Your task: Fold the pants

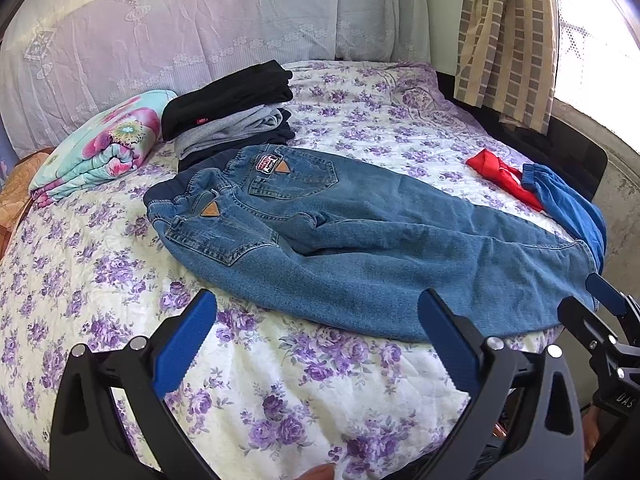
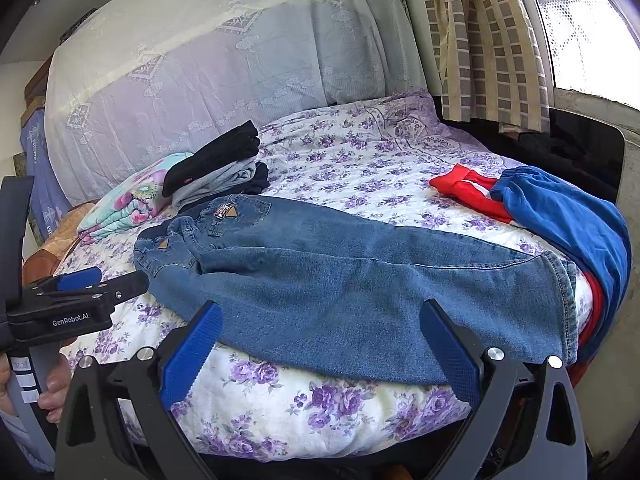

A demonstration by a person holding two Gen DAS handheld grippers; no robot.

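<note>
Blue denim pants (image 1: 360, 236) lie flat, back pockets up, across a bed (image 1: 280, 380) with a purple-flowered quilted cover. The left gripper (image 1: 318, 320) and right gripper (image 2: 320, 324) hover at the near edge, both wide apart and empty. Folded dark and grey garments (image 1: 232, 108) are stacked beside the waistband.

Bed (image 1: 280, 380) dressed in a white cover with purple flowers. Behind it, pale lace fabric (image 1: 160, 28) draped wide. At right, checked beige curtain (image 1: 508, 40) beside a bright window (image 1: 592, 40), daylight pouring in.
</note>
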